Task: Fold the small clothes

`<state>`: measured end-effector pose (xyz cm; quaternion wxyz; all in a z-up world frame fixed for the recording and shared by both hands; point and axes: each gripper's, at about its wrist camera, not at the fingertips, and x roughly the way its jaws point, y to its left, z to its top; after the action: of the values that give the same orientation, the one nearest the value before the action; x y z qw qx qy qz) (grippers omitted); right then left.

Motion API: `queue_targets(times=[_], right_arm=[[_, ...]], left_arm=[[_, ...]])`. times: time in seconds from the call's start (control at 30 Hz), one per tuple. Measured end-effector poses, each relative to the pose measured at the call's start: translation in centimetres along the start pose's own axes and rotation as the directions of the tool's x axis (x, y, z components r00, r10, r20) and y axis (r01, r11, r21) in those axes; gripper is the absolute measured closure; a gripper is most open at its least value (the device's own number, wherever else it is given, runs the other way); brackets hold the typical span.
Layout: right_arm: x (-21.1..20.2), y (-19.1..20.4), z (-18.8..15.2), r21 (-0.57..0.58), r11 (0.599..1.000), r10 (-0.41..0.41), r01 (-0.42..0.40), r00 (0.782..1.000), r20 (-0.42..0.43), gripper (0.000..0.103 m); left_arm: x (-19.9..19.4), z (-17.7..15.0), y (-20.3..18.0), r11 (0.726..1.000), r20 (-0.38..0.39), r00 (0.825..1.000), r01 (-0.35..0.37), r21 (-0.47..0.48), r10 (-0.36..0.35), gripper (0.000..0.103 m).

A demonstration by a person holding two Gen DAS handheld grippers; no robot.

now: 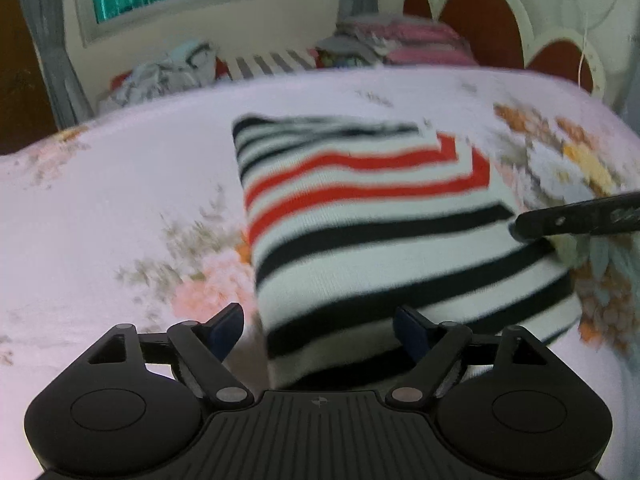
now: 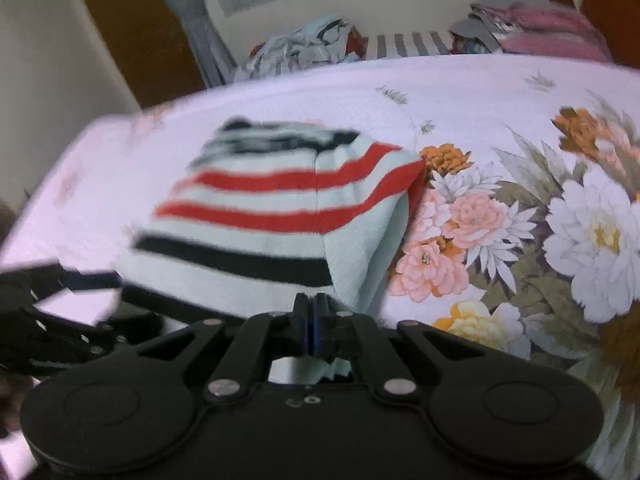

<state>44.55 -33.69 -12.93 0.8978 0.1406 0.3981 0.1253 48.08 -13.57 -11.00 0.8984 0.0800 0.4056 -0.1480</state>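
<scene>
The striped knit garment (image 1: 372, 216) looks soft, light and floppy. The right tongs (image 2: 315, 312) pinch its near edge at 6 o'clock; the left tongs (image 1: 320, 330) gape empty, best gripping the hem's corner.

Right tool (image 2: 314, 322) clamped on striped garment (image 2: 256, 216).

We see a bed with a pale pink floral-print sheet (image 1: 120, 200); at frame centre a folded white, red-and-black striped knit garment (image 1: 380, 232) lies on it.

We see the folded top (image 1: 360, 216) lying on the bedspread (image 1: 120, 200), clothes piles (image 1: 384, 40) behind it, our left gripper (image 1: 320, 332) before it, right gripper (image 2: 311, 316) at its corner
</scene>
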Motion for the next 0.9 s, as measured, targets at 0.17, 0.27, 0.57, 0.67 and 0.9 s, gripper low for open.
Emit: queue_targets(times=[0.17,0.27,0.57,0.67,0.9], right_arm=[[-1.0,-5.2,0.1,0.257,0.955,0.144,-0.148,0.989,0.035,0.045],[0.6,-8.1,-0.4,0.395,0.890,0.236,-0.227,0.971,0.025,0.046],[4.7,-10.4,-1.4,0.503,0.809,0.365,-0.305,0.931,-0.023,0.041],[5.6,-10.6,-1.0,0.504,0.790,0.414,-0.349,0.910,-0.018,0.042],[7.0,-8.3,0.4,0.405,0.842,0.415,-0.355,0.907,-0.068,0.042]], left_arm=[[0.6,1.6,2.9,0.989,0.025,0.998,0.068,-0.133,-0.065,0.011],[2.2,2.3,4.5,0.962,0.012,0.991,0.131,-0.238,-0.132,0.011],[5.9,2.0,5.0,0.900,-0.061,0.979,0.152,-0.409,-0.193,0.012],[6.6,1.5,5.1,0.875,-0.078,0.973,0.161,-0.457,-0.219,0.012],[7.8,1.6,4.6,0.845,-0.091,0.962,0.178,-0.504,-0.256,0.012]])
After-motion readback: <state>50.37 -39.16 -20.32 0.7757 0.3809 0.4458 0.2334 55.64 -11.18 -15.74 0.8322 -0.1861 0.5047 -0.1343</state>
